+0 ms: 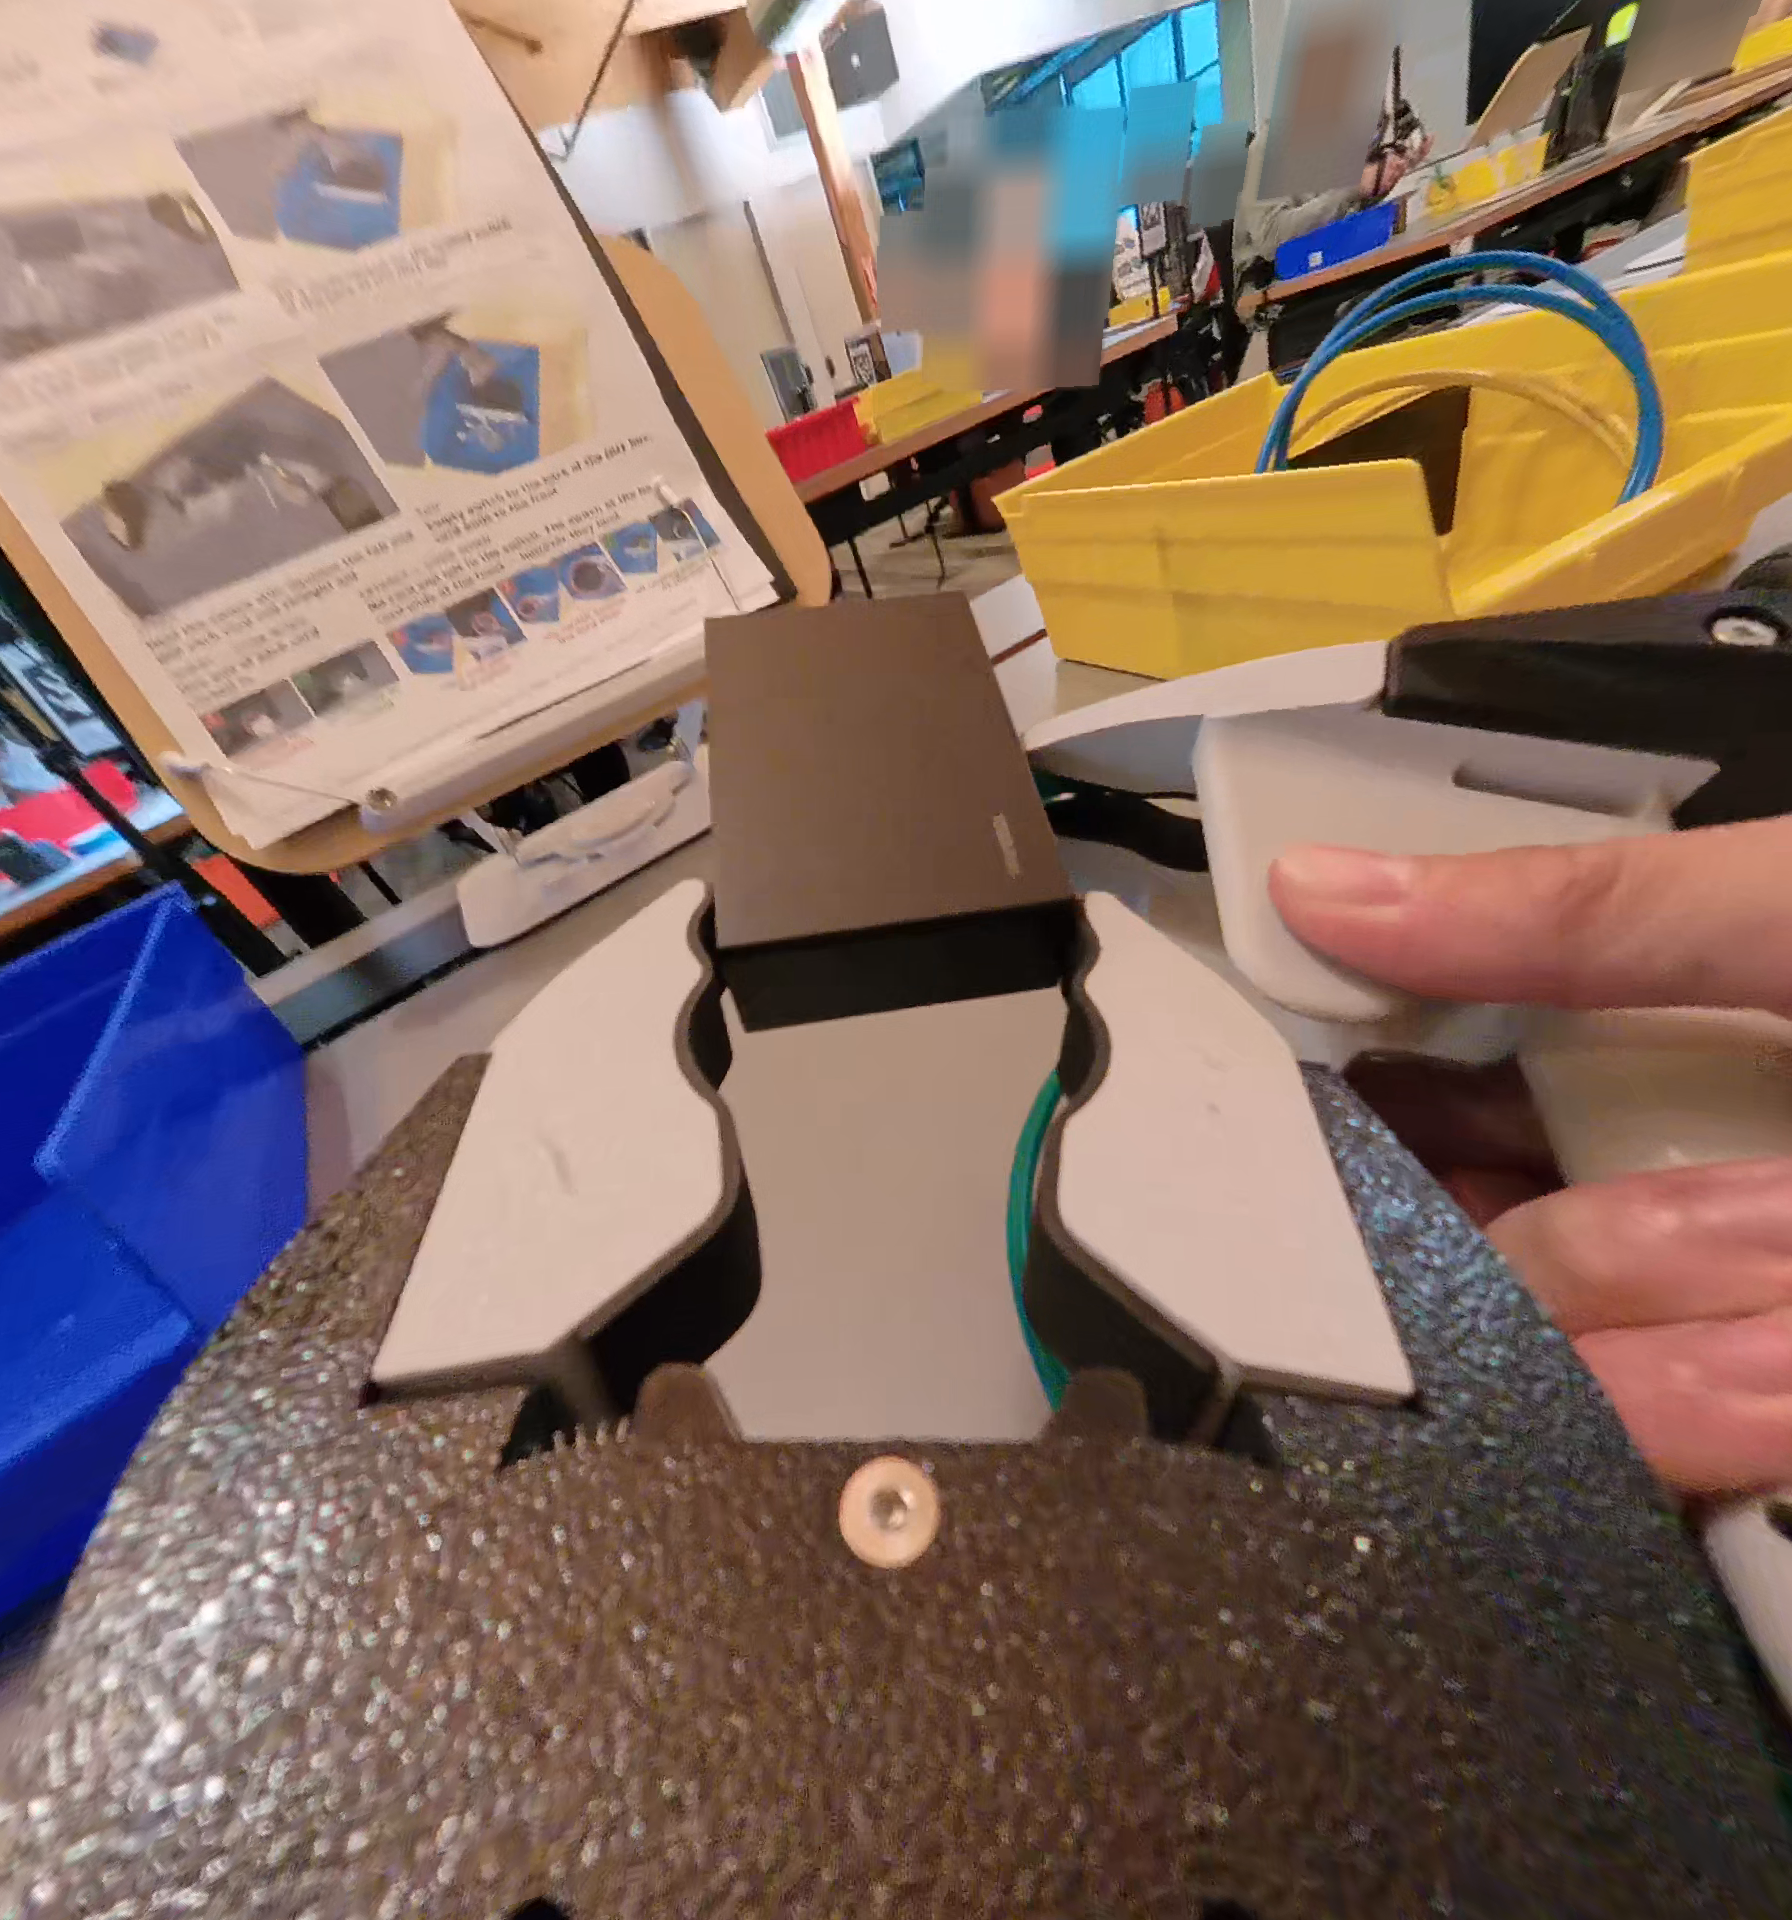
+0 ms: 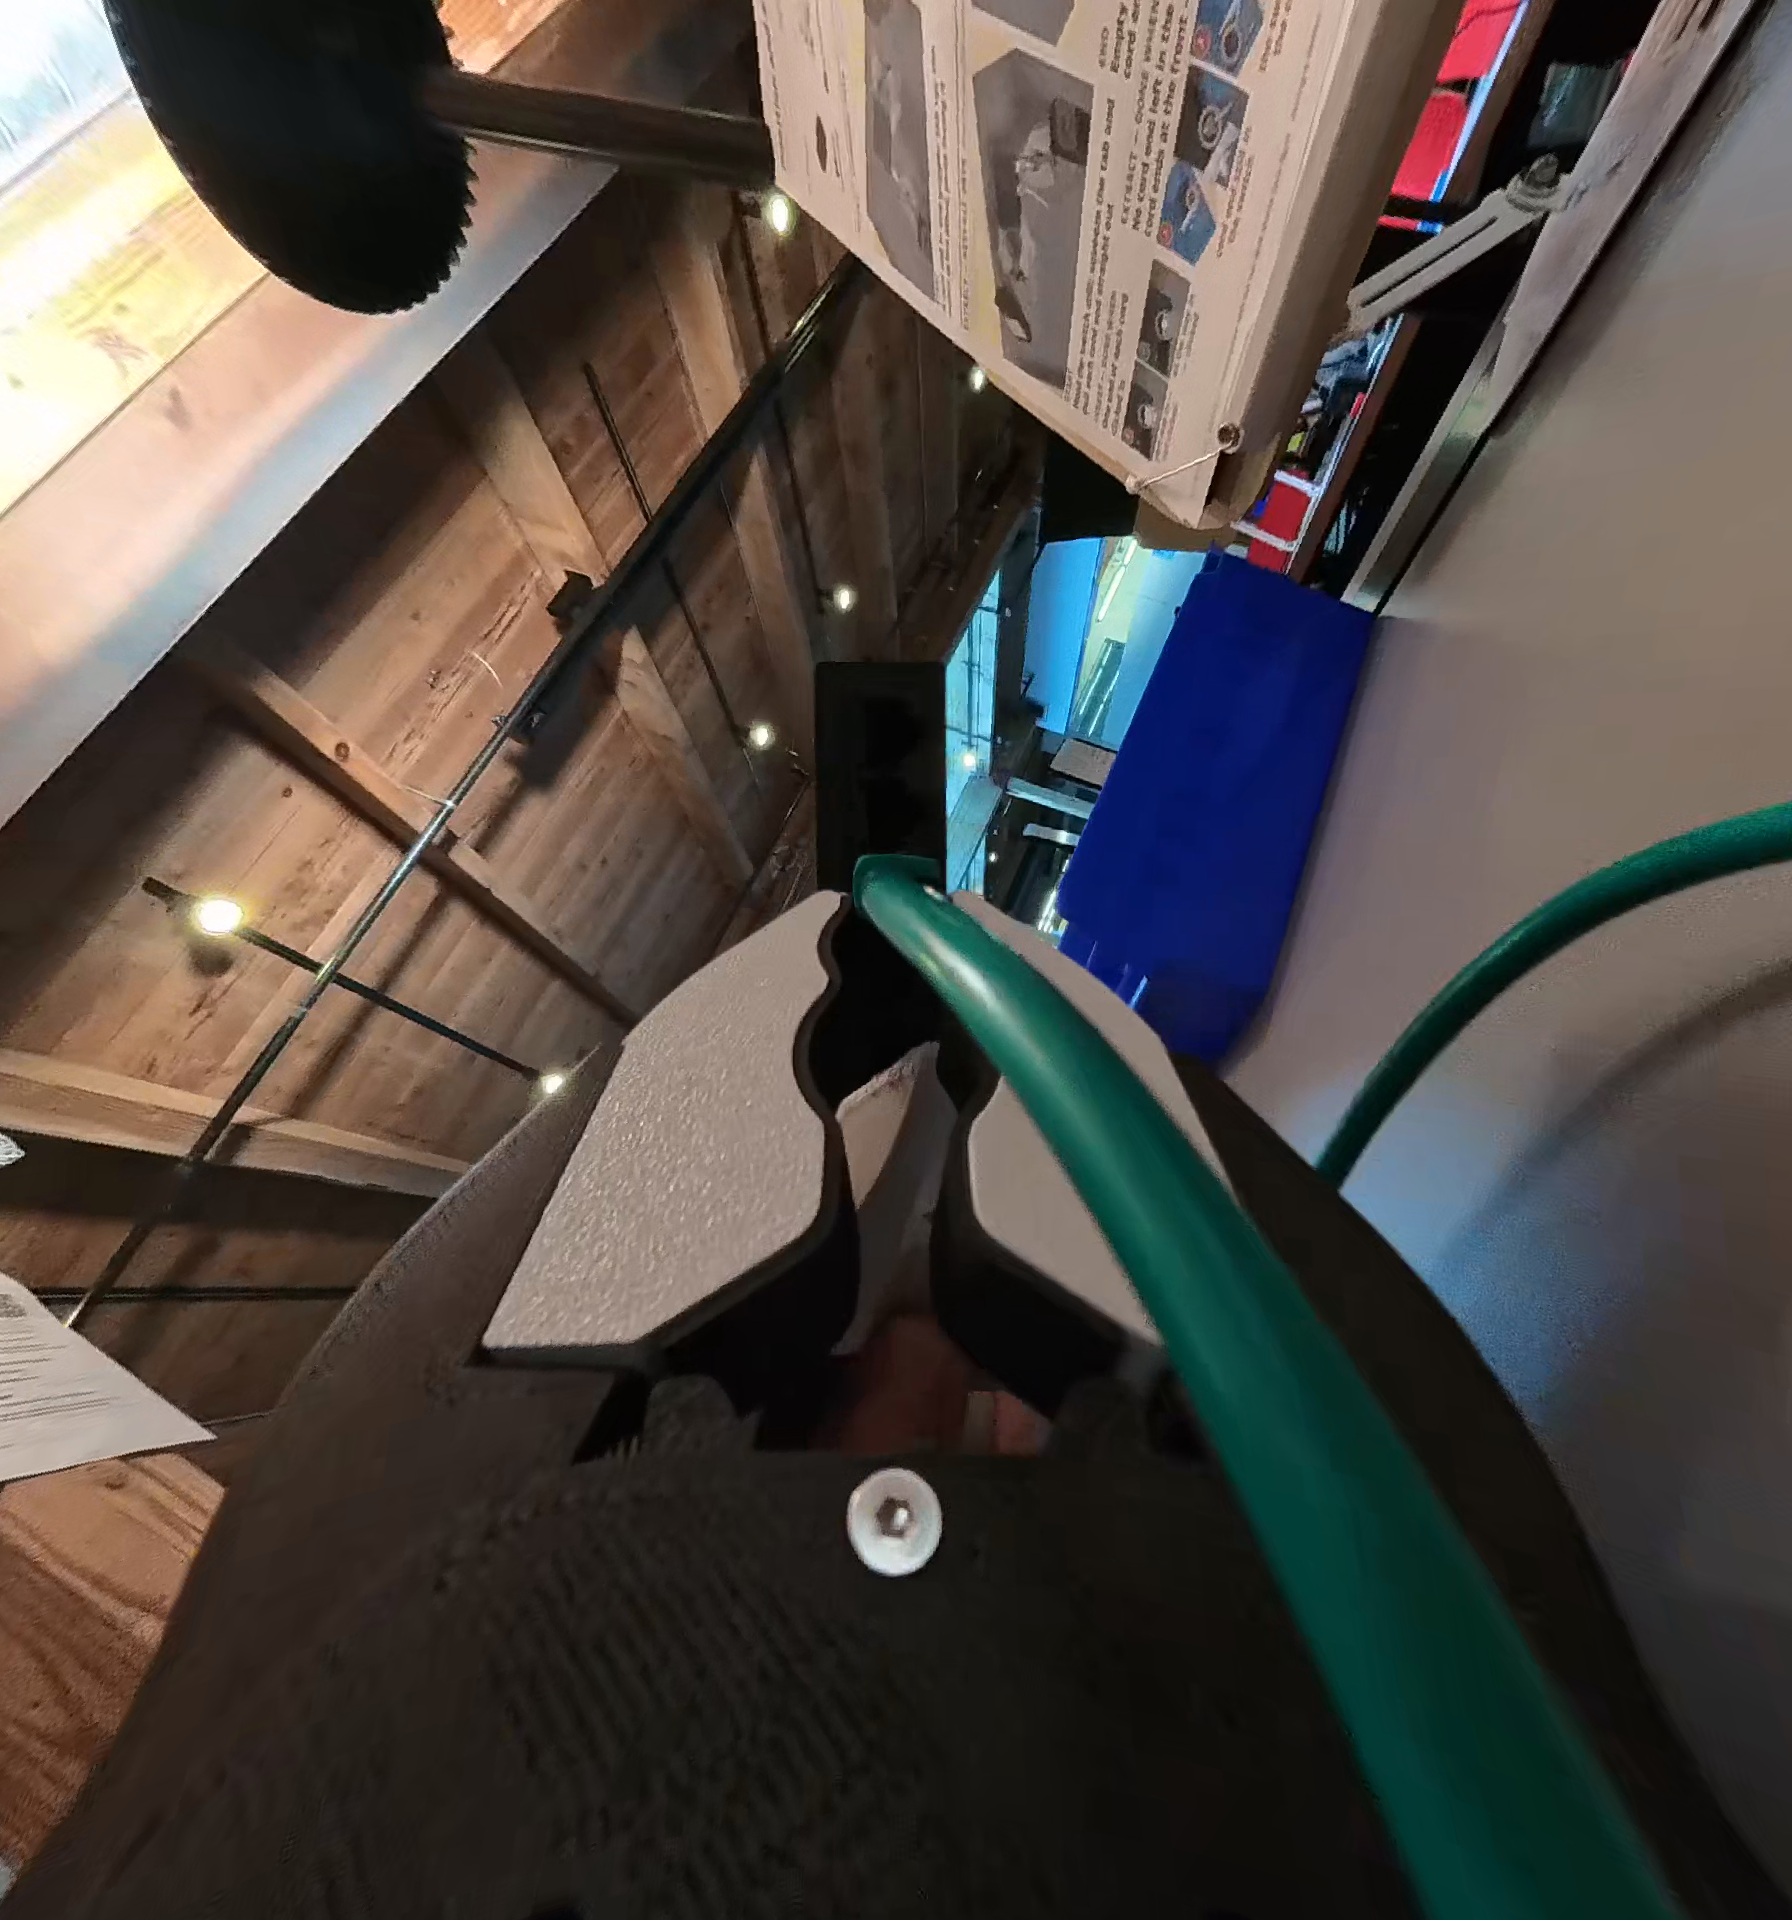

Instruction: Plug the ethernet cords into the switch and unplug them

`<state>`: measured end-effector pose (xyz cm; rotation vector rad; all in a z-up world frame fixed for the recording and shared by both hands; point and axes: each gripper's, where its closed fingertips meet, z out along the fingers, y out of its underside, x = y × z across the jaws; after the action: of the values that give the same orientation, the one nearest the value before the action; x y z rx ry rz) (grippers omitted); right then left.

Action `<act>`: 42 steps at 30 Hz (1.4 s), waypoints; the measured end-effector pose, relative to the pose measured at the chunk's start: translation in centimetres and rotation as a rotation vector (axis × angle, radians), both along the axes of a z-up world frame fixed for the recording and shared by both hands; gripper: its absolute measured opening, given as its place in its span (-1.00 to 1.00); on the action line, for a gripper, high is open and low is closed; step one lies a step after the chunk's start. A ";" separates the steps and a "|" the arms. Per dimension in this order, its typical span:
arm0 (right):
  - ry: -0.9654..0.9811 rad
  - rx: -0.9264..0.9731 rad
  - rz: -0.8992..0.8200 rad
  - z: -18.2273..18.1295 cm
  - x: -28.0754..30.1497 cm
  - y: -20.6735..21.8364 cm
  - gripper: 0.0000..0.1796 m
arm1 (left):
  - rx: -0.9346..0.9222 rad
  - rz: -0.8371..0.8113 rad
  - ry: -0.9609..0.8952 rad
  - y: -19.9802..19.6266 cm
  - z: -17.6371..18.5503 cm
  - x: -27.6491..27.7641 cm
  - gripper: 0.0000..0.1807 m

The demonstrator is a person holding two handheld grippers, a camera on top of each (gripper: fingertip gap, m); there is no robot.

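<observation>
Your left hand-held gripper (image 1: 892, 966) is clamped on the near end of the black switch (image 1: 861, 758), one fingertip on each side of the box, which sticks out forward past the fingers above the grey tabletop (image 1: 871, 1226). A green ethernet cord (image 1: 1027, 1226) shows in the gap just inside the right-side finger.

To the right in the left wrist view, your right hand (image 1: 1640, 1122) holds the white and black body of the other tool, index finger laid along its side.

In the right wrist view the picture is rolled on its side. Your right hand-held gripper (image 2: 897, 925) has its fingers drawn close around the end of the green ethernet cord (image 2: 1110, 1164) right at the port face of the switch (image 2: 879, 769). The plug itself is hidden, so you cannot tell whether it is seated. The cord runs back over the right-side finger and loops away over the tabletop.

A blue bin (image 1: 92, 1195) sits to the left, a yellow bin (image 1: 1287, 540) with a blue cord (image 1: 1494, 281) looped in it sits behind to the right, and an instruction sheet (image 1: 300, 395) on a clipboard stands behind the switch
</observation>
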<state>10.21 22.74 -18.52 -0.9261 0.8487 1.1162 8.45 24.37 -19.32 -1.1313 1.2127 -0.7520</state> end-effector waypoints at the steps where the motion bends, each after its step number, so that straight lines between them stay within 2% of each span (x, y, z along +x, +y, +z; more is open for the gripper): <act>1: 0.001 0.004 0.008 0.0 0.0 0.0 -0.85 | 0.004 -0.016 -0.012 -0.1 0.2 0.0 -0.32; 7: 0.061 0.016 0.044 0.4 -0.4 0.2 -0.85 | 0.047 -0.036 -0.050 -0.1 1.0 -0.3 -0.32; 10: 0.001 -0.046 0.077 0.2 -1.2 0.2 -0.83 | 0.052 -0.032 -0.041 0.3 1.3 -0.3 -0.32; 12: -0.118 -0.136 0.146 -0.3 -3.1 0.1 -0.65 | 0.033 -0.023 -0.032 1.1 1.3 -0.4 -0.32; 16: -0.359 -0.274 0.325 -0.3 -7.7 -0.4 -0.58 | -0.035 -0.018 -0.018 2.5 1.2 -0.8 -0.32; 17: -0.436 -0.308 0.330 0.0 -8.2 -0.6 -0.46 | -0.046 -0.020 -0.011 2.7 1.1 -0.8 -0.32; 21: -0.815 -0.416 0.531 0.7 -11.7 -3.1 -0.52 | -0.079 -0.005 0.014 3.5 0.9 -0.9 -0.32; 23: -1.105 -0.445 0.372 1.8 -10.2 -3.3 -0.56 | -0.117 -0.001 0.018 3.9 1.0 -1.0 -0.32; 26: -1.631 -0.655 -0.190 3.7 -4.0 -2.7 -0.51 | -0.153 -0.009 0.038 3.8 0.9 -1.0 -0.32; 28: -2.043 -0.781 -0.432 3.9 -1.7 -2.3 -0.52 | -0.163 -0.032 0.049 3.4 1.1 -0.9 -0.32; 30: -2.375 -0.856 -0.408 2.0 -1.0 -1.2 -0.59 | -0.181 -0.069 0.051 2.9 1.4 -0.8 -0.32; 32: -2.571 -0.794 -0.412 1.4 -0.9 -0.2 -0.63 | -0.197 -0.098 0.060 2.6 1.4 -0.7 -0.32; 34: -2.608 -0.714 -0.383 1.5 -0.9 0.5 -0.69 | -0.207 -0.120 0.054 2.4 1.6 -0.7 -0.32; 36: -2.628 -0.631 -0.338 1.5 -1.2 1.0 -0.67 | -0.234 -0.158 0.054 2.2 1.6 -0.6 -0.32; 37: -2.666 -0.592 -0.279 1.1 -1.4 1.2 -0.63 | -0.244 -0.184 0.050 2.0 1.6 -0.6 -0.32; 38: -2.715 -0.555 -0.218 0.6 -1.6 1.2 -0.52 | -0.253 -0.205 0.052 1.8 1.5 -0.6 -0.32; 40: -2.786 -0.494 -0.194 0.5 -1.6 1.3 -0.55 | -0.270 -0.247 0.066 1.5 1.3 -0.5 -0.32; 42: -2.778 -0.411 -0.159 0.6 -2.0 1.2 -0.66 | -0.287 -0.291 0.057 1.3 1.2 -0.5 -0.32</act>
<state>8.23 23.91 -17.90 -1.5479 -1.2256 -1.0176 7.96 25.67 -18.12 -1.2284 1.3648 -1.1505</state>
